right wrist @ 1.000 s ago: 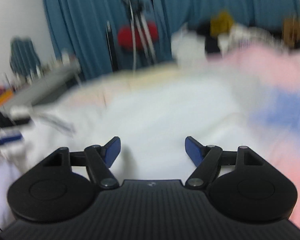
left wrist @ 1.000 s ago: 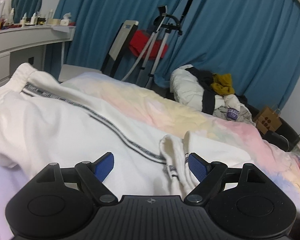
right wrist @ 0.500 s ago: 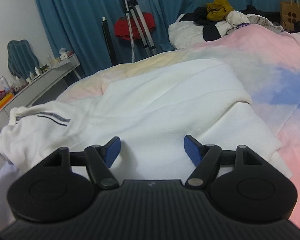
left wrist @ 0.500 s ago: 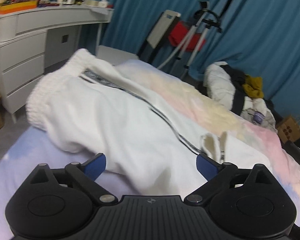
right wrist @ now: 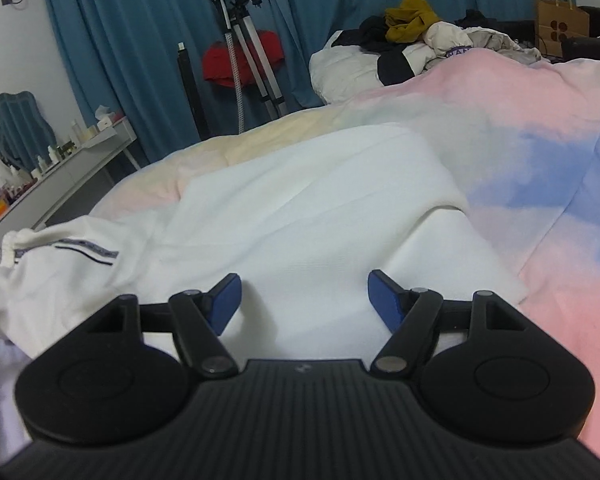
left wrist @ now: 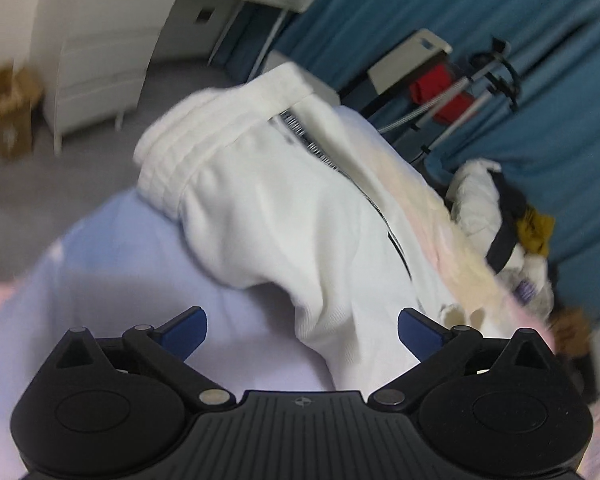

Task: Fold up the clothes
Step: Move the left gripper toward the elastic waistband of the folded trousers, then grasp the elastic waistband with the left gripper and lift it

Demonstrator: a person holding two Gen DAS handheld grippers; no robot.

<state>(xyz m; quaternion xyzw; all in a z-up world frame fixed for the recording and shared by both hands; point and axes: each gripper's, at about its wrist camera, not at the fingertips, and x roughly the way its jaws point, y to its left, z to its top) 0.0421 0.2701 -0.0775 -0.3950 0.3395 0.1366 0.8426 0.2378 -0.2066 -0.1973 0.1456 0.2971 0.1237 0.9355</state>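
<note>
Blue curtains (right wrist: 140, 60) hang behind a bed (right wrist: 540, 184) covered in a pastel pink, blue and cream duvet. Spread across the near part of the bed lies a white garment (right wrist: 300, 216), white sweatpants by the look of them, their ribbed waistband (left wrist: 204, 136) bunched at the bed's edge and a dark-striped trim (left wrist: 380, 204) running along the side. A heap of other clothes (right wrist: 412, 40) sits at the far end of the bed. A white dresser (left wrist: 96, 56) stands on the floor beside it. The left hand-held gripper (left wrist: 302, 330) hovers over the garment's lower fold, jaws spread wide, holding nothing. The right hand-held gripper (right wrist: 304, 300) is likewise spread apart, poised over the flat white cloth.
</note>
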